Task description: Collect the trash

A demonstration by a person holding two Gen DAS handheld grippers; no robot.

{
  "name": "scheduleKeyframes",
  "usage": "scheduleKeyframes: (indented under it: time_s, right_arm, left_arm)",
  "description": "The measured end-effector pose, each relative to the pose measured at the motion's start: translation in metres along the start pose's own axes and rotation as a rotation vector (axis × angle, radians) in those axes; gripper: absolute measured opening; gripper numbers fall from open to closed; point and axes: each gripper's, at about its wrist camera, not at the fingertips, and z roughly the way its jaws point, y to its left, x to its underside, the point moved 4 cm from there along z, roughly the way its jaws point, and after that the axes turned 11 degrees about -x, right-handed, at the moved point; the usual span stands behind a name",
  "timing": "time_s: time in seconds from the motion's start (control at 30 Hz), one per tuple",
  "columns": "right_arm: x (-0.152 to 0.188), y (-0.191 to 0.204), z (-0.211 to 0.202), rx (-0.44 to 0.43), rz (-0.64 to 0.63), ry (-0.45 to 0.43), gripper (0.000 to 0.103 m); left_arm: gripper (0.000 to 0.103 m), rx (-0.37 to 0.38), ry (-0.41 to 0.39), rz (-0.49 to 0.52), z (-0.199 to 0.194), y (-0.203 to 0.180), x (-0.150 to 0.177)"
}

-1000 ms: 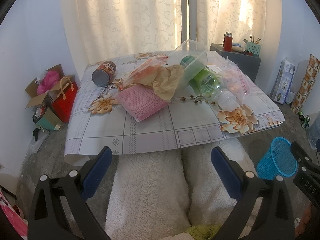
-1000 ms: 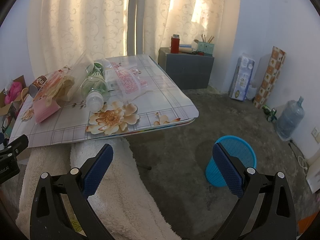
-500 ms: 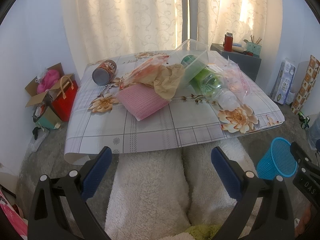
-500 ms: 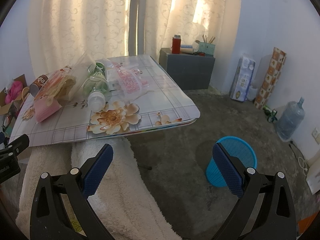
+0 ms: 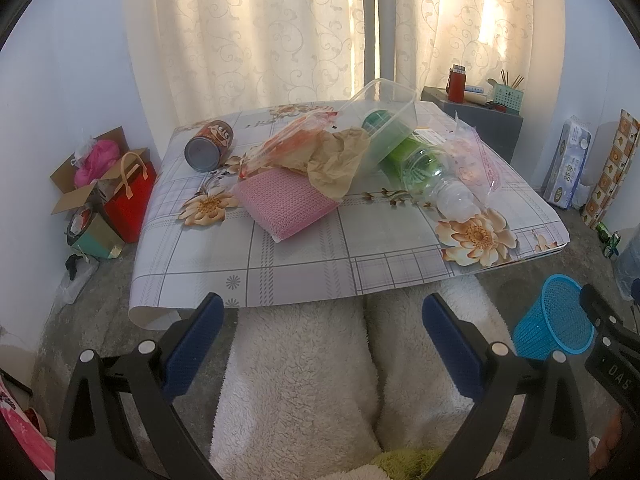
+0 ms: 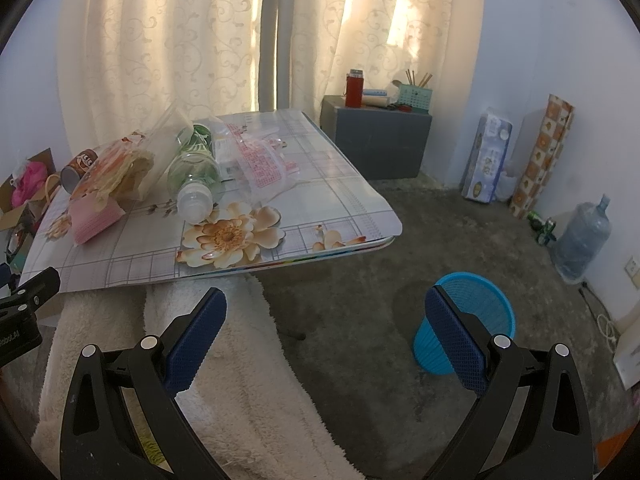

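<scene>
Trash lies on a low table (image 5: 312, 272) with a flowered cover: a can on its side (image 5: 209, 145), a pink mesh pad (image 5: 285, 204), crumpled brown paper (image 5: 338, 162), a clear plastic tub (image 5: 382, 120), a green bottle on its side (image 5: 424, 172) and a clear printed bag (image 5: 474, 160). The bottle (image 6: 195, 172) and bag (image 6: 268, 168) also show in the right wrist view. A blue mesh bin (image 6: 466, 322) stands on the floor right of the table. My left gripper (image 5: 320, 344) is open, below the table's near edge. My right gripper (image 6: 326, 342) is open, near the bin.
A person's legs in white fleece (image 5: 304, 380) lie under the table's near edge. Boxes and a red bag (image 5: 128, 200) sit on the floor at left. A grey cabinet (image 6: 378, 142), a tissue pack (image 6: 486, 156) and a water jug (image 6: 586, 236) stand along the right wall.
Both views have shifted only slightly; the table's things sit a touch further right in the frames. Both grippers stay open and hold nothing.
</scene>
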Motion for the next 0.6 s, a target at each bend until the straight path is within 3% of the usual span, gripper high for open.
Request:
scheduleKeyframes:
  time_s: [0.6]
  right_arm:
    - [-0.0023,0.0017,0.0011,-0.003,0.0,0.0,0.095]
  left_arm:
    - [0.097,0.0,0.0,-0.004,-0.001,0.002,0.0]
